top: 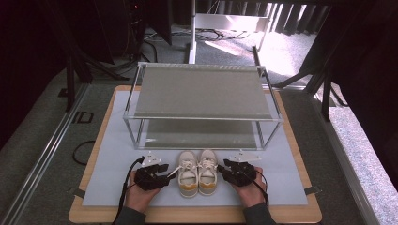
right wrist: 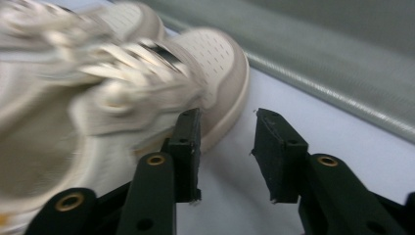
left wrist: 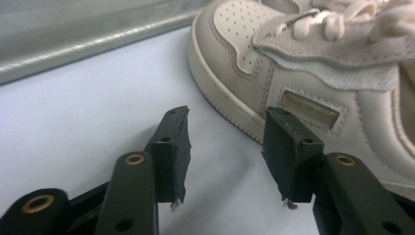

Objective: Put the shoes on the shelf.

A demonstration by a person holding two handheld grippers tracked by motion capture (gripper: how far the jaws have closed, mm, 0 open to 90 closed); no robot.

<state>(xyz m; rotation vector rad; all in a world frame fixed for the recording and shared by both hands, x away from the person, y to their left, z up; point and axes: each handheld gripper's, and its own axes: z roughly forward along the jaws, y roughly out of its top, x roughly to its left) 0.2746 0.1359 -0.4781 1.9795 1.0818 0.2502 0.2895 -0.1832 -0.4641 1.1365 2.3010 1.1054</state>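
Both hands rest low at the near edge, one on each side. The left gripper [top: 165, 174] points inward with its jaws parted. The right gripper [top: 223, 170] mirrors it, its jaws also apart.

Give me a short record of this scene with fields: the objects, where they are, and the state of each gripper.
objects: pair of shoes, two-level rack
place: shoes side by side on the white mat, toes toward the rack
left gripper: open, beside the left shoe, nothing between the jaws
right gripper: open, beside the right shoe, nothing between the jaws
rack shelves: both bare
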